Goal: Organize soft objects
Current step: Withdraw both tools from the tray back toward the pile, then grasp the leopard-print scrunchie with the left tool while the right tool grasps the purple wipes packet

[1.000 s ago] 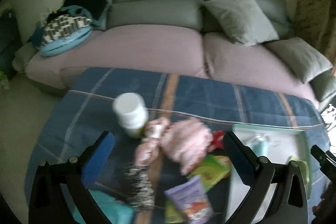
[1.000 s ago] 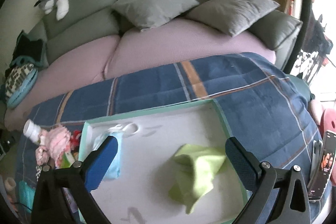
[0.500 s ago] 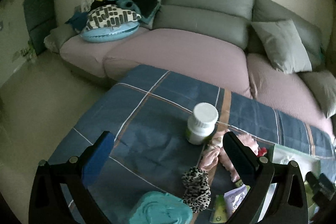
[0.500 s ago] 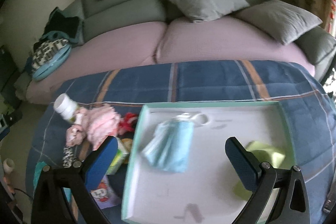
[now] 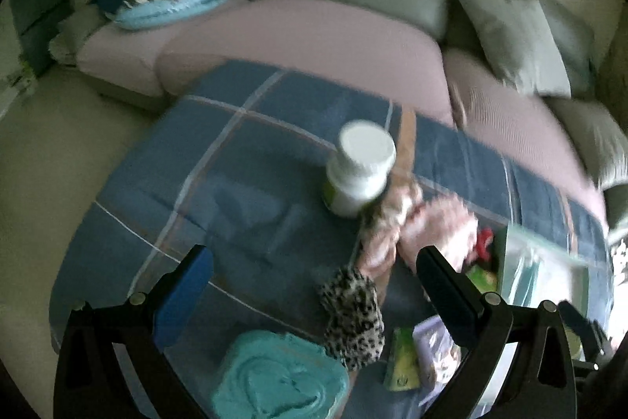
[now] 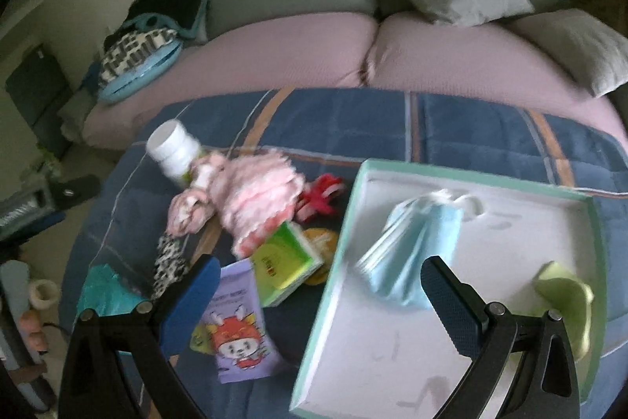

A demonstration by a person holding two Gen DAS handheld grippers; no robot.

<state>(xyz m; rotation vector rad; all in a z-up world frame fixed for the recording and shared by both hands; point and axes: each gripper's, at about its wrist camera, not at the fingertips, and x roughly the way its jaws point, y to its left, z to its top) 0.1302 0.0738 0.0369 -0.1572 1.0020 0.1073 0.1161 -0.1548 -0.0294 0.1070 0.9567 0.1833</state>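
Swinging back toward the clutter, the left tongs (image 5: 312,271) gape empty over the leopard scrunchie (image 5: 351,315). Rightward, the right tongs (image 6: 320,281), also spread empty, have drifted off the white tray (image 6: 392,360), where blue face masks (image 6: 412,254) and green cloth (image 6: 565,295) already lie; the pink ruffled cloth (image 6: 259,199) still waits outside.

Fluffy pink cloth (image 6: 259,195), smooth plastic tray (image 6: 392,360)
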